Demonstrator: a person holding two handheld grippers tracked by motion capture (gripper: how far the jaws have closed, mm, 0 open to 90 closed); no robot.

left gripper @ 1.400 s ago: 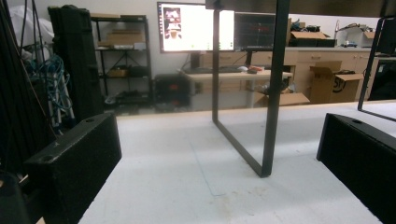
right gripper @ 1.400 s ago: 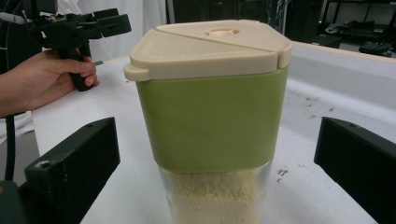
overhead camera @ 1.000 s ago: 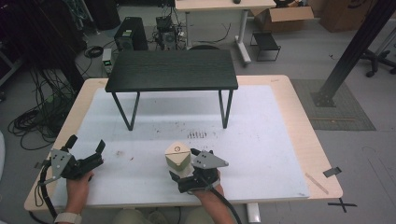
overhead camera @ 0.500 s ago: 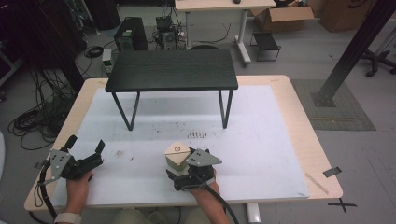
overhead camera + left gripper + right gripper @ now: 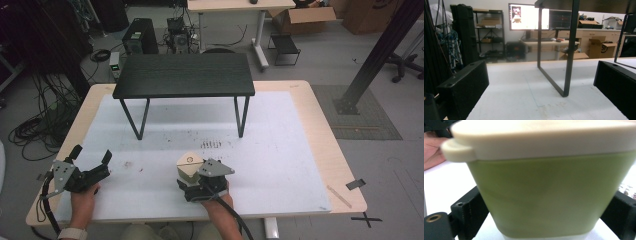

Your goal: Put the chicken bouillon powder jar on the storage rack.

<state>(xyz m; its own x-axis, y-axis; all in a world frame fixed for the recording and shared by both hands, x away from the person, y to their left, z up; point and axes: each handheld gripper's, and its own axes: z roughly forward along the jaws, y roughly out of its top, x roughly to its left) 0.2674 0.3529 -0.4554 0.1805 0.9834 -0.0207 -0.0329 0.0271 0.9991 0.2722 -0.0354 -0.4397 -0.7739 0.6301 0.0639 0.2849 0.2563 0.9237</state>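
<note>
While the person's left hand [image 5: 82, 202] sat at the near left corner of the table [image 5: 320, 115], the left gripper [image 5: 92, 167] rested low over the white mat [image 5: 280, 150] with its jaws spread wide and nothing between them. In the left gripper view the two black jaws stood far apart at the frame edges, bare mat between, and the leg frame of the small black table [image 5: 569, 50] rose ahead of them. That small black table [image 5: 185, 75] stood at the far middle of the mat, well apart from both grippers.

The green container [image 5: 187, 167] with a cream lid [image 5: 190, 159] stood on the mat near the front edge, about centre, just in front of the right gripper [image 5: 192, 175]. In the right gripper view the container [image 5: 549, 200] sat right between the jaws, a lid tab [image 5: 457, 151] sticking out at the left. The right jaws had just been closing on it, one at each side wall; the left jaw looked touching the wall, but whether both pads pressed I couldn't tell, the view was blurred. The container's base looked to be on the mat. A hand [image 5: 432, 150] showed behind it at upper left.

A cable [image 5: 235, 220] trailed back from the right gripper along the forearm.
</note>
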